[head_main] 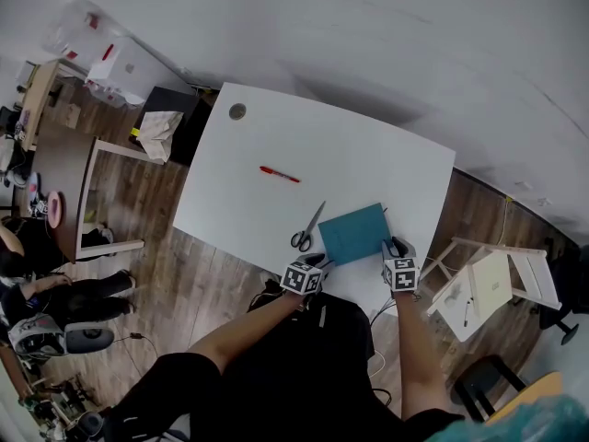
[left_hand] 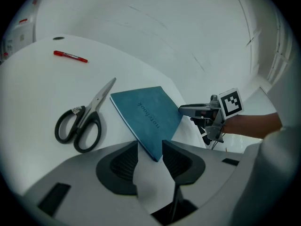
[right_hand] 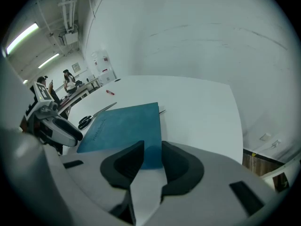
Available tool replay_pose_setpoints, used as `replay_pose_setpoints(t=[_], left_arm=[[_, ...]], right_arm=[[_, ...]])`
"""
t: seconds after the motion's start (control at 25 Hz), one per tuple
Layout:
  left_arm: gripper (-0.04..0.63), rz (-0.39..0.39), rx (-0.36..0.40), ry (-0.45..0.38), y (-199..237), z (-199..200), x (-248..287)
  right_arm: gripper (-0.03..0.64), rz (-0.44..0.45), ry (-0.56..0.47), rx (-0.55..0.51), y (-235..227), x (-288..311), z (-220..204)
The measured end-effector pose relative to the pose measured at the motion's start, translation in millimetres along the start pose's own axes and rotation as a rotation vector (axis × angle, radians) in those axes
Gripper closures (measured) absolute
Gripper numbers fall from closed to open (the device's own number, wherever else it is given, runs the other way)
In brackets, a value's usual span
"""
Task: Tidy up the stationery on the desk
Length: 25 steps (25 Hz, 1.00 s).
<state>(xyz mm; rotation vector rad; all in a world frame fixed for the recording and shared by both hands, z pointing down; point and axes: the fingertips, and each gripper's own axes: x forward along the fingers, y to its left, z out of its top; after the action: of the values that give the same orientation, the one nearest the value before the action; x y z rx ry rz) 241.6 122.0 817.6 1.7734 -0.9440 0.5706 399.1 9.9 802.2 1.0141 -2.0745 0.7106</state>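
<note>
A teal notebook [head_main: 354,232] lies flat near the front edge of the white desk [head_main: 276,136]. Black-handled scissors [head_main: 306,231] rest just to its left, and a red pen [head_main: 279,174] lies farther back. My left gripper [head_main: 313,267] is at the notebook's near left corner; in the left gripper view that corner [left_hand: 149,145] pokes into the gap between the open jaws [left_hand: 150,157]. My right gripper [head_main: 396,250] is at the near right corner, and the notebook's edge [right_hand: 150,145] shows between its open jaws [right_hand: 151,157]. A thin dark pen [right_hand: 162,111] sticks out from the notebook's far edge.
A round cable hole [head_main: 237,111] sits at the desk's far left corner. A white folding stool [head_main: 488,284] stands on the wood floor to the right. At the left stand a black box [head_main: 175,109] and a second table [head_main: 64,164], with people beside it.
</note>
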Motion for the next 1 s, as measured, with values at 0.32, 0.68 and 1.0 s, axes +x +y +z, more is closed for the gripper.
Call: replay_pose_setpoints(t=[0.32,0.68,1.0], left_arm=[[0.518,-0.025,0.031,0.018,-0.9,-10.5,8.1],[0.514,-0.047,-0.005,-0.005,-2.4,-6.0,7.2],[0.497,-0.018,-0.017,-0.011,-2.9,-5.8,10.3]], right_arm=[[0.519,0.026,0.002,-0.004,16.7,-4.7,-12.9],[0.512,-0.043,-0.027,0.026,-5.1,-9.6,-3.2],[0.482,0.06,0.024,0.097,-5.4,4.3,-5.8]])
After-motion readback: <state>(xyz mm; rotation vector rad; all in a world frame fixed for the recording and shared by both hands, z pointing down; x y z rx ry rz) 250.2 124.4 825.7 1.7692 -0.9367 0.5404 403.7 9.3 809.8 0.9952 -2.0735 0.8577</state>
